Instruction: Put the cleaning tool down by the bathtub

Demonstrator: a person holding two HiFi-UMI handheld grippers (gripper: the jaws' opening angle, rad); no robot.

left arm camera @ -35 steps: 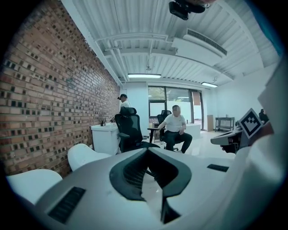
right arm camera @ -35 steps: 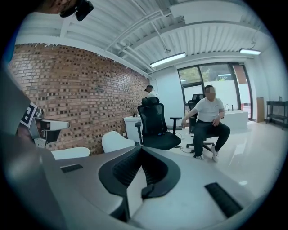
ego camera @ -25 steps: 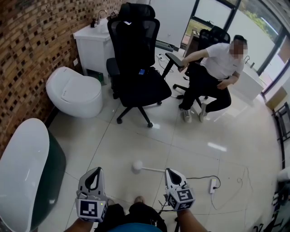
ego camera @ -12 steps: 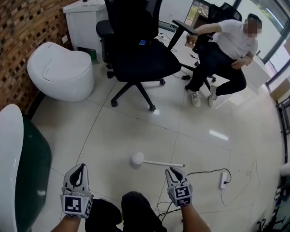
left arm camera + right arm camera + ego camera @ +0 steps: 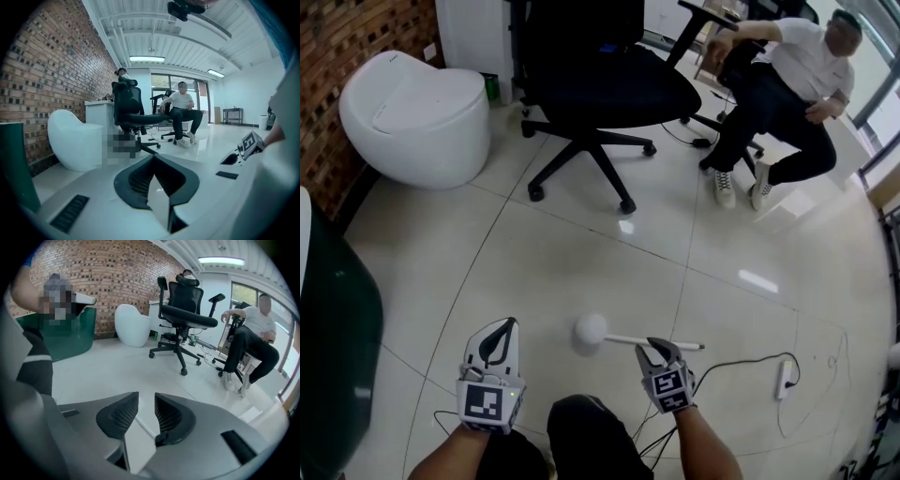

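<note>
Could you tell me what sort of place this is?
Probably a mock bathroom set up inside an office: a white toilet and a green bathtub stand near a brick wall, with a black office chair on the same tiled floor.

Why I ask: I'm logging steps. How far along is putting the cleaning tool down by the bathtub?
Done: the cleaning tool lies flat on the floor tiles, to the right of the bathtub. In hand: the right gripper sits at its handle, fingers opening, with the handle apparently loose between them. The left gripper is shut and empty. Left: lifting the right gripper clear.
</note>
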